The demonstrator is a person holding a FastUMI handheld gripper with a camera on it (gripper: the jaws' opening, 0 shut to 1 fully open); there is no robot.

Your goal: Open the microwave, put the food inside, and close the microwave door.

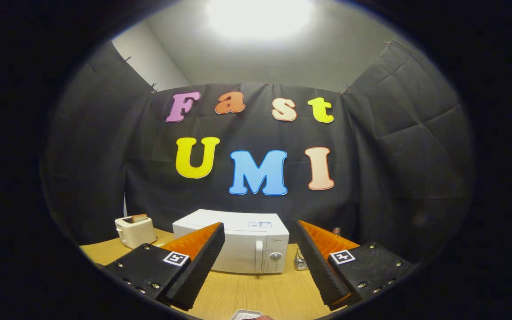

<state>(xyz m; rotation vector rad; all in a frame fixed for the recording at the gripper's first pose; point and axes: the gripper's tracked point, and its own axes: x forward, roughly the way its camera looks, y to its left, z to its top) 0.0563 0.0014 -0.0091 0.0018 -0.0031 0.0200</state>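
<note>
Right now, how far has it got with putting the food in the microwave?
Nothing looks done yet: the microwave door is shut. The gripper is open and holds nothing, its fingers either side of the microwave farther back. Opening the door, loading the food and closing it are all left.

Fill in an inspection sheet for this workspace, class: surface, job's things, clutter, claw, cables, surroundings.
Surface: wooden table, light grain.
Job's things: white microwave beyond the claw, door shut; a white container's rim lies just below the fingers, contents too cut off to tell.
Clutter: toaster with bread in it, beside the microwave; small clear jar on its other side; a bottle top behind.
Claw: claw open, fingers apart, holding nothing.
Cables: nothing seen.
Surroundings: black cloth wall, bright ceiling light.
</note>
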